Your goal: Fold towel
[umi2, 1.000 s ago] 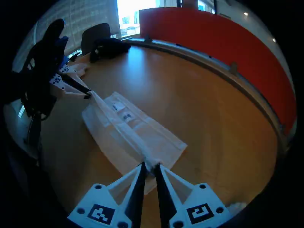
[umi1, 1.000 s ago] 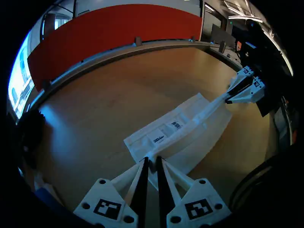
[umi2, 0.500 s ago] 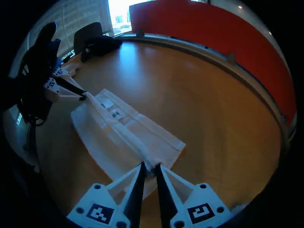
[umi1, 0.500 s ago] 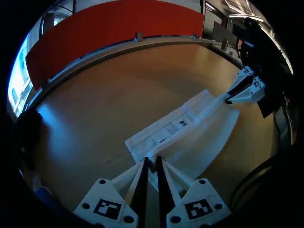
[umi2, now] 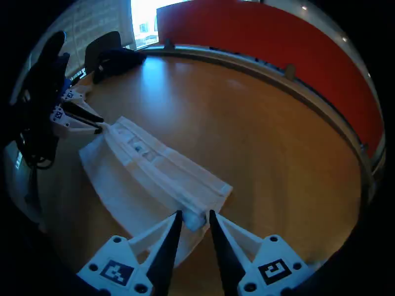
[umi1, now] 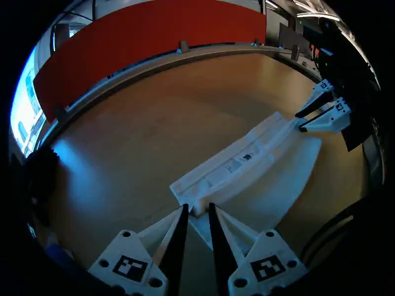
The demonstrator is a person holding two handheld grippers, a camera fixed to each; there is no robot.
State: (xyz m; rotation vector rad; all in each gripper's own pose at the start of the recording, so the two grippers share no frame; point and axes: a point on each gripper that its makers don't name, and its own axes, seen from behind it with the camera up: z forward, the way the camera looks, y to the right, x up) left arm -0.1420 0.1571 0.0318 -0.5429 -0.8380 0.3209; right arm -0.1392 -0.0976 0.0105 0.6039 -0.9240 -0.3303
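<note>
Half a second ago the left gripper had its 2 fingers nearly together on the towel. In the left gripper view they now stand apart, with a bunched corner of the cloth in the gap, and neither finger clearly presses on it. The right gripper view shows that gripper far off at the left, its fingers likewise spread at the towel's far end. The towel itself has changed: the raised ridge that ran between the 2 grippers has come down, and the cloth lies on the table as a long band with a doubled strip along one edge and a wider single layer beside it. The right gripper has also widened from a near-closed pinch. Its fingers are parted around the near corner, and the left gripper view shows it open at the far right.

The table is bare, glossy wood with a curved far edge. In the left gripper view a bright window sits at the left, and a red partition runs behind the table. In the right gripper view a dark chair stands at the table's far left, and the red partition sweeps right.
</note>
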